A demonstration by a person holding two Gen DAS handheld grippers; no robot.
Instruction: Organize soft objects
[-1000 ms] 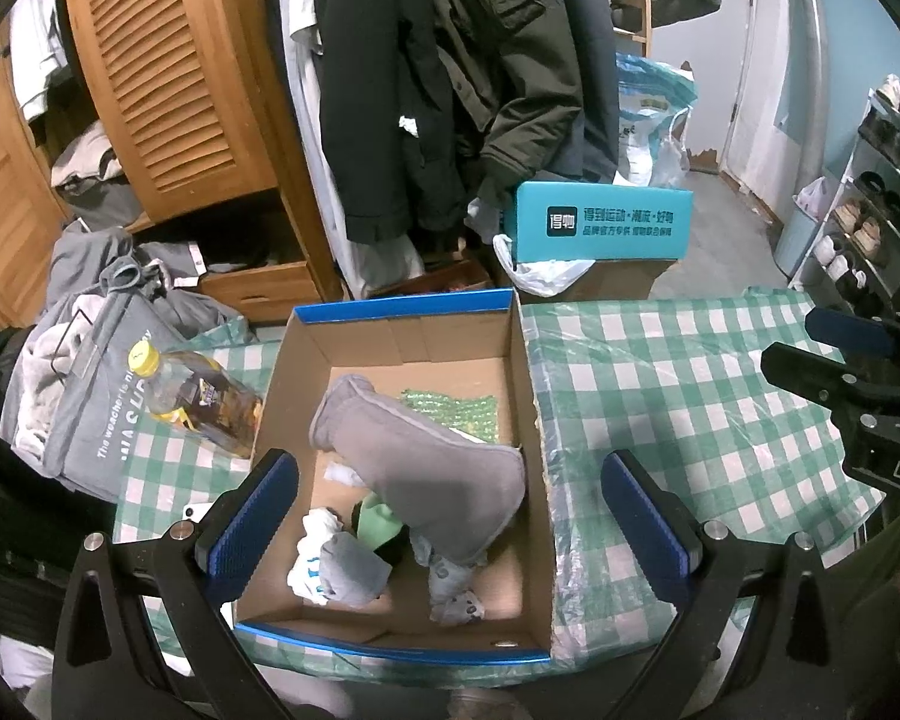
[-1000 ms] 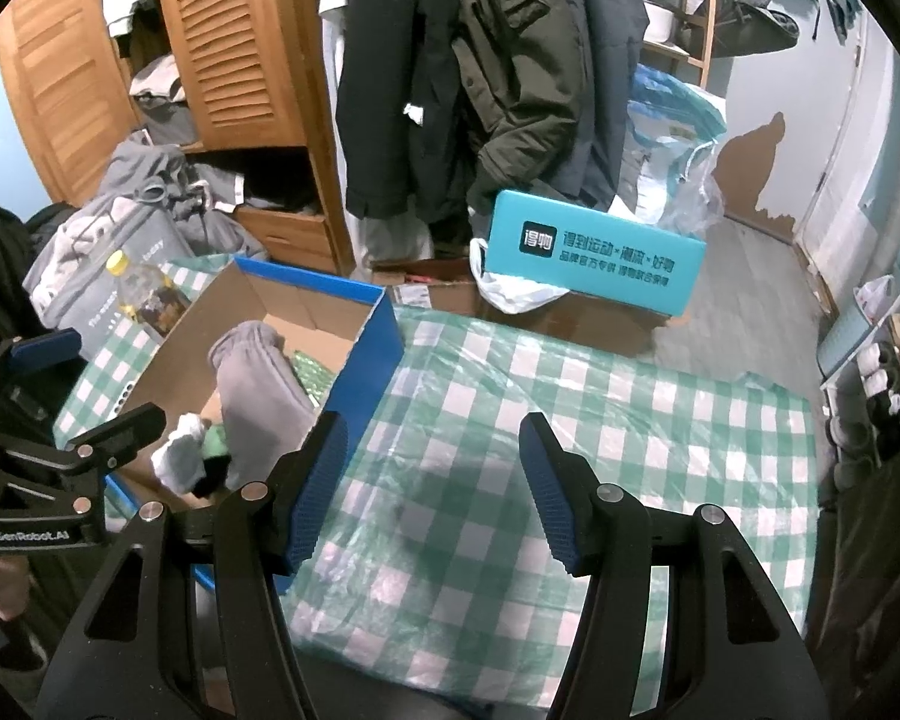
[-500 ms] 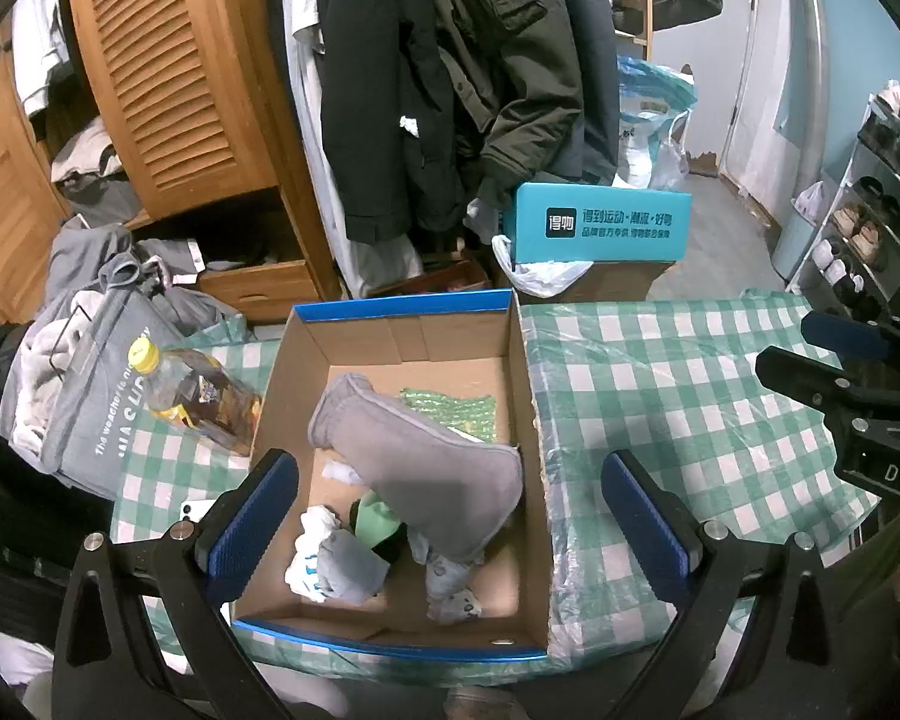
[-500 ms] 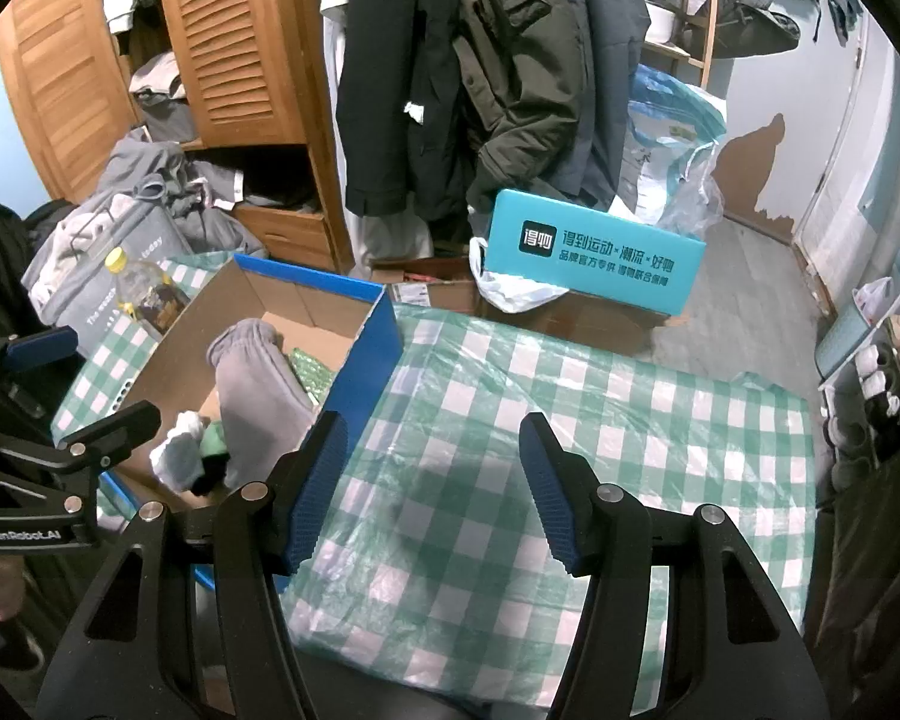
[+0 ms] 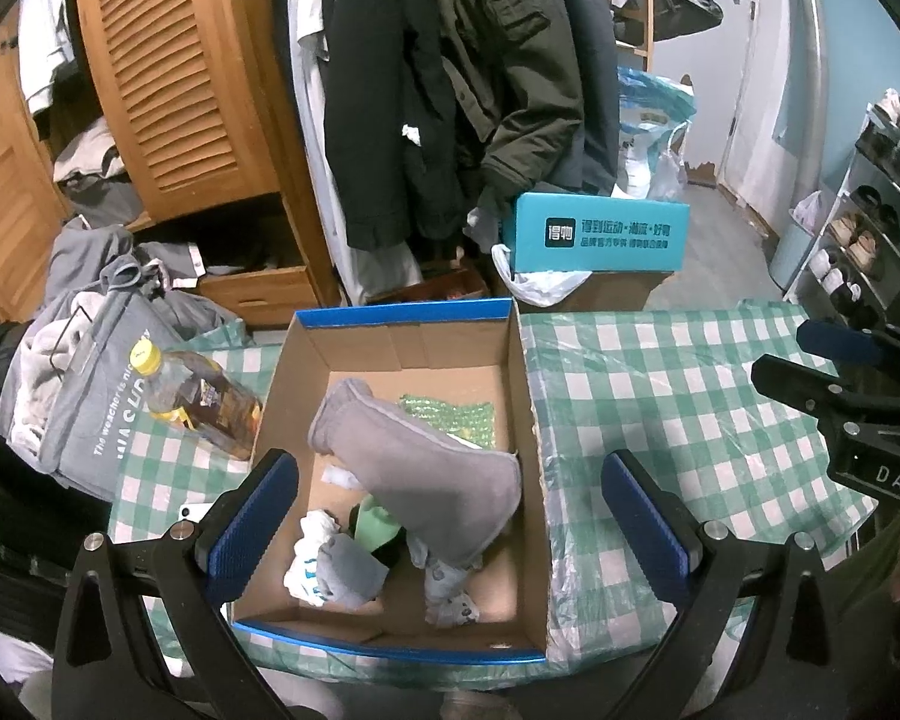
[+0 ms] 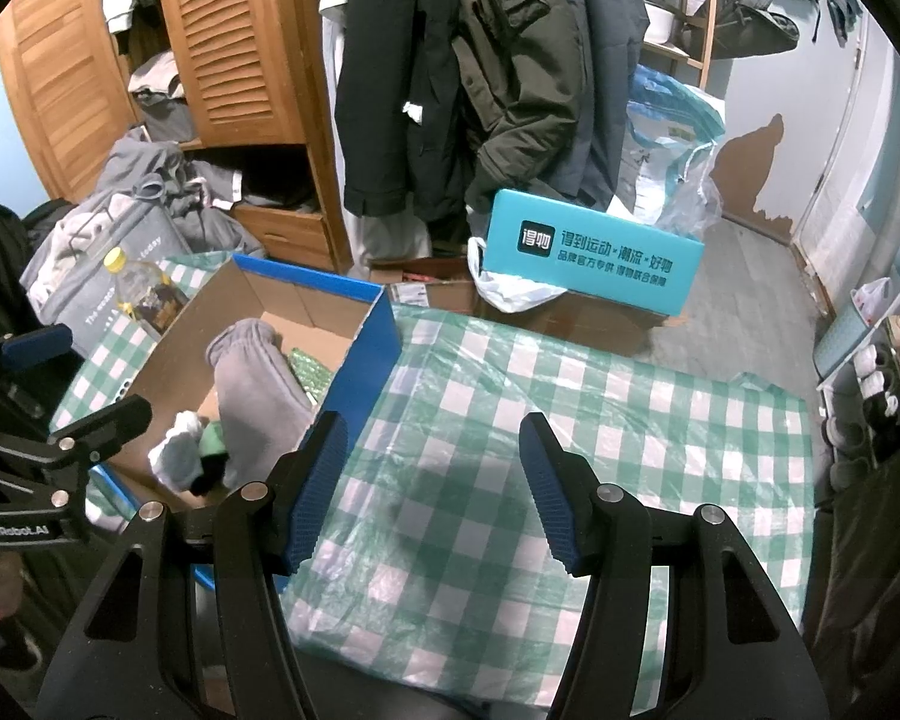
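Observation:
An open cardboard box (image 5: 528, 396) with blue edges sits on the green checked tablecloth; it also shows in the right wrist view (image 6: 366, 354). Inside lie a large grey slipper-like soft item (image 5: 432, 468), grey-and-white socks (image 5: 330, 564), a green soft piece (image 5: 372, 525), a patterned sock (image 5: 447, 597) and a green bubble sheet (image 5: 450, 414). My left gripper (image 5: 447, 516) is open and empty above the box's near end. My right gripper (image 6: 435, 480) is open and empty over the bare cloth, right of the box.
A yellow-capped bottle (image 5: 192, 396) lies left of the box beside a grey bag (image 5: 72, 396). Beyond the table are hanging coats (image 5: 450, 90), a wooden wardrobe (image 5: 168, 78), a teal box (image 5: 594, 234) and a shoe rack (image 5: 870, 228).
Both grippers stay open and empty; the views have shifted only slightly, and nothing in the box has moved.

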